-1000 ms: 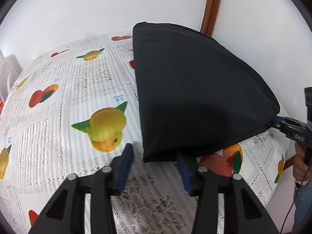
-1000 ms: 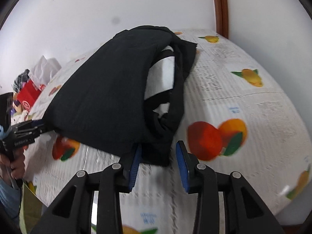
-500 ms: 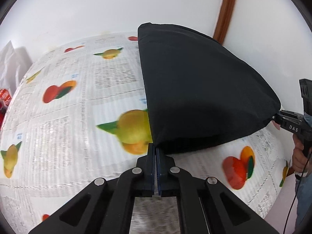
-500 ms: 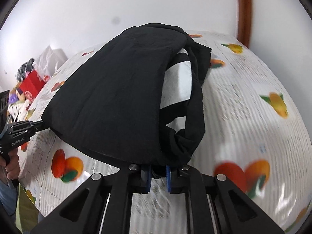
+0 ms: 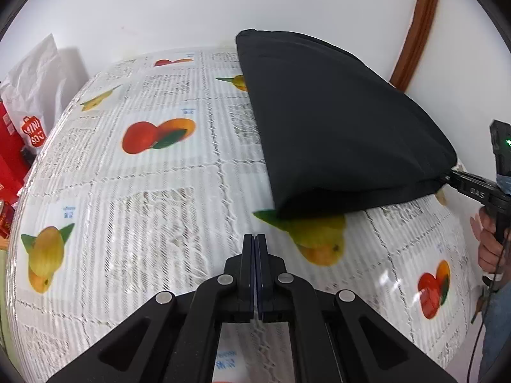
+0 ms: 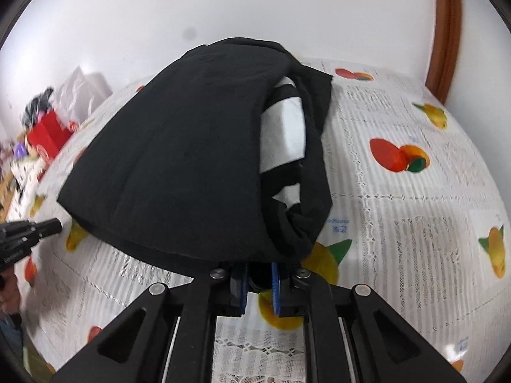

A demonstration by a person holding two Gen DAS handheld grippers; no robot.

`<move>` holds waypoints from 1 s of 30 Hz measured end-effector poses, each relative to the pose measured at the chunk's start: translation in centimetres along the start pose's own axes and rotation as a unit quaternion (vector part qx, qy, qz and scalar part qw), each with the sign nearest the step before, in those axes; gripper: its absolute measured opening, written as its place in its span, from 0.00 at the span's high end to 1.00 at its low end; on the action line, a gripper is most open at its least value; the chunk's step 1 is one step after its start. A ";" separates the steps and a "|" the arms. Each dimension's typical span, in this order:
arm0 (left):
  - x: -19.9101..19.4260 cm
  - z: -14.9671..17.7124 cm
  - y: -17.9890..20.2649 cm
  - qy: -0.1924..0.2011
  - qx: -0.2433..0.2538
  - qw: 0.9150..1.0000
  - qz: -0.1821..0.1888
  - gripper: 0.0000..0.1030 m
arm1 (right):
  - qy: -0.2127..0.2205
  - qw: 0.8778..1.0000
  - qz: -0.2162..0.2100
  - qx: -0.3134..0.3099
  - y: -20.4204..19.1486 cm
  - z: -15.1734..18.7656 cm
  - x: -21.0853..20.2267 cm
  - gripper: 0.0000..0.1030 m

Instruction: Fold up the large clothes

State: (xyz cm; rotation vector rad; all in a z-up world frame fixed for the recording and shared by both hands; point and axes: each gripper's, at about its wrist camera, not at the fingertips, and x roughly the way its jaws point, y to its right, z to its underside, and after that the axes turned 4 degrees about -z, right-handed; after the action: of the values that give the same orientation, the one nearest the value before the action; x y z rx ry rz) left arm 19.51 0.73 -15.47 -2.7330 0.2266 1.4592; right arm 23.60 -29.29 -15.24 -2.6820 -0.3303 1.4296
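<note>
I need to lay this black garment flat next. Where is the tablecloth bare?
Bare tablecloth runs left of the black garment as far as the red bags, and, in the right wrist view, right of it toward the brown door frame. The bag edge is crowded.

Bench (image 5: 153, 191) covered with white lace-pattern cloth printed with fruit motifs: red-and-orange pairs, yellow fruit with green leaves, small blue lettering between panels. Plain white wall (image 5: 191, 6) directly behind the bench; a faint dark spot on it in the right wrist view. Brown wooden trim (image 5: 418, 28) runs up the wall at the far right corner. At the bench's left end: crumpled white bag (image 5: 35, 76), red printed bag (image 5: 16, 137), and assorted coloured clutter, blurred. Lighting even, diffuse, no hard shadows.
</note>
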 end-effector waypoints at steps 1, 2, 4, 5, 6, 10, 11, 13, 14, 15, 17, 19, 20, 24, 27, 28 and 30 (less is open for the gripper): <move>0.2 -0.1 -0.1 0.000 0.000 1.000 0.004 0.98 | -0.001 1.000 -0.005 0.004 0.2 0.0 -0.1 0.88; 0.5 -0.2 -0.1 -0.003 -0.002 1.000 0.010 0.98 | 0.000 1.000 -0.005 0.005 0.2 0.1 -0.1 0.87; 1.0 -0.7 0.0 -0.008 -0.005 1.000 0.015 0.98 | -0.001 1.000 0.002 0.000 0.1 0.1 -0.2 0.84; 1.2 -1.0 0.0 -0.005 -0.005 1.000 0.017 0.97 | -0.001 1.000 0.006 -0.003 0.0 0.1 -0.3 0.84; 1.1 -0.9 0.4 -0.005 -0.003 1.000 0.018 0.94 | 0.001 1.000 0.007 -0.006 0.1 0.2 -0.4 0.84; 1.0 -1.0 1.3 0.002 0.011 1.000 0.022 0.62 | 0.005 1.000 0.002 0.005 0.4 0.0 -0.6 0.84; 0.9 -1.1 1.5 0.005 0.014 1.000 0.022 0.58 | 0.007 1.000 0.000 0.009 0.5 0.0 -0.6 0.84; 0.8 -1.1 1.6 0.010 0.017 1.000 0.019 0.56 | 0.011 1.000 -0.003 0.016 0.6 -0.1 -0.7 0.84; 1.0 -1.3 1.7 0.009 0.018 1.000 0.016 0.56 | 0.013 1.000 -0.002 0.017 0.6 -0.1 -0.8 0.84; 1.2 -1.4 1.8 0.006 0.019 1.000 0.014 0.56 | 0.014 1.000 -0.001 0.018 0.5 -0.1 -0.7 0.84; 1.6 -1.7 1.9 0.006 0.019 1.000 0.009 0.56 | 0.018 1.000 0.001 0.020 0.5 -0.1 -0.6 0.84; 1.9 -2.2 2.1 0.008 0.022 1.000 0.004 0.56 | 0.021 0.999 0.001 0.027 0.5 0.0 -0.5 0.84; 2.0 -2.4 2.3 0.009 0.023 1.000 0.004 0.56 | 0.021 0.999 0.001 0.029 0.6 0.0 -0.4 0.84; 2.7 -3.3 3.1 0.008 0.034 0.999 -0.001 0.67 | 0.025 0.999 0.008 0.034 0.7 -0.1 -0.2 0.85; 2.9 -3.5 3.7 0.005 0.031 1.000 0.006 0.80 | 0.029 0.999 0.012 0.038 0.8 -0.2 0.0 0.86; 2.9 -3.5 3.7 0.005 0.028 1.000 0.003 0.81 | 0.030 0.999 0.012 0.038 0.9 -0.2 0.1 0.88; 2.8 -3.4 3.8 0.009 0.024 1.000 -0.002 0.86 | 0.034 0.999 0.010 0.037 1.0 -0.2 0.2 0.90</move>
State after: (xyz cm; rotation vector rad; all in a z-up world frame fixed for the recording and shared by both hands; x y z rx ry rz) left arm 23.27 -3.67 -15.73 -2.7081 0.2523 1.4102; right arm 24.01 -30.19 -15.44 -2.6739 -0.2397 1.3256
